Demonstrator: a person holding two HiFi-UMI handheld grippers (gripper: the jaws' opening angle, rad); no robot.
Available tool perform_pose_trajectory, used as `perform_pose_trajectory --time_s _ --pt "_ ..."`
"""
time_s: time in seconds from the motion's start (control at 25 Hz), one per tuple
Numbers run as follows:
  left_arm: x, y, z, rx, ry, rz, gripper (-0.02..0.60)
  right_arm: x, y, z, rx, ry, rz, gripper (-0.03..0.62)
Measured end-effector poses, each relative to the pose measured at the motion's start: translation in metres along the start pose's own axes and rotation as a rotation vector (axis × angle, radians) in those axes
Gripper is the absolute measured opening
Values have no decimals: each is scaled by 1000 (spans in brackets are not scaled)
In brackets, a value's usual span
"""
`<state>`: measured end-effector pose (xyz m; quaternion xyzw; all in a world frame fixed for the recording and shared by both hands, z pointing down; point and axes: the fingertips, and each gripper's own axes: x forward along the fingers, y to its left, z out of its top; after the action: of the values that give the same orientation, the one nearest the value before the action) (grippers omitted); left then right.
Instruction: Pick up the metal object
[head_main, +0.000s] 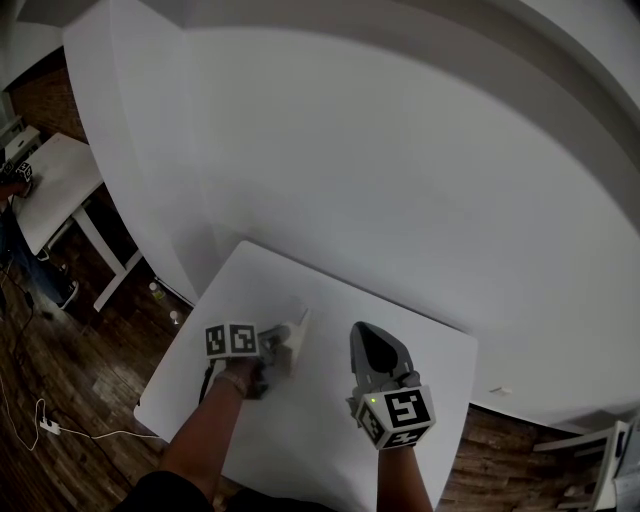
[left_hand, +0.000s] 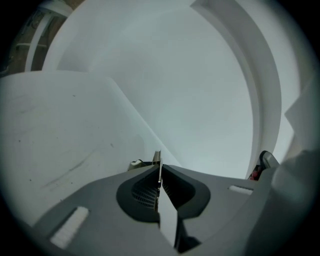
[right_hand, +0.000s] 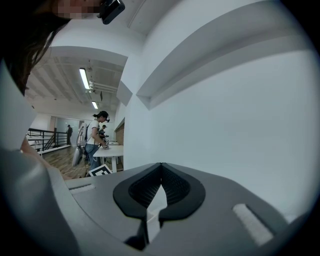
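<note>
Metal object (left_hand: 158, 158), a thin strip pointing upright along the jaws, is pinched in the left gripper (left_hand: 159, 169) over the white table (left_hand: 60, 125); head view shows a white wall (head_main: 400, 180) beyond and wood floor (head_main: 90, 380) at left; the right gripper (right_hand: 161, 169) has its jaws pressed together, empty.

Two grippers are held over a white square table (head_main: 430, 350) that stands near a plain white wall (head_main: 400, 180). The left gripper (head_main: 297, 325) points toward the middle of the tabletop. The right gripper (head_main: 368, 338) stands near it but apart, its marker cube (head_main: 397, 414) closest to the camera. Dark wooden floor (head_main: 70, 370) surrounds the table, with a white cable (head_main: 85, 433) lying on it at the left, and a second white table (head_main: 55, 185) stands further off.
</note>
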<state>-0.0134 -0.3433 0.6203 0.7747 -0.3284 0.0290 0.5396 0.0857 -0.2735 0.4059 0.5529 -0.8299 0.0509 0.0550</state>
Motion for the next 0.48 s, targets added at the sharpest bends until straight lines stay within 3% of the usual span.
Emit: perform_pose_trajectory --time_s 0.32,0.48 --pt "-32 -74 24 114 -101 -93 12 4 6 4 8 -15 28 11" --pt "-56 -114 37 198 -177 -104 12 5 8 11 0 -41 36 11"
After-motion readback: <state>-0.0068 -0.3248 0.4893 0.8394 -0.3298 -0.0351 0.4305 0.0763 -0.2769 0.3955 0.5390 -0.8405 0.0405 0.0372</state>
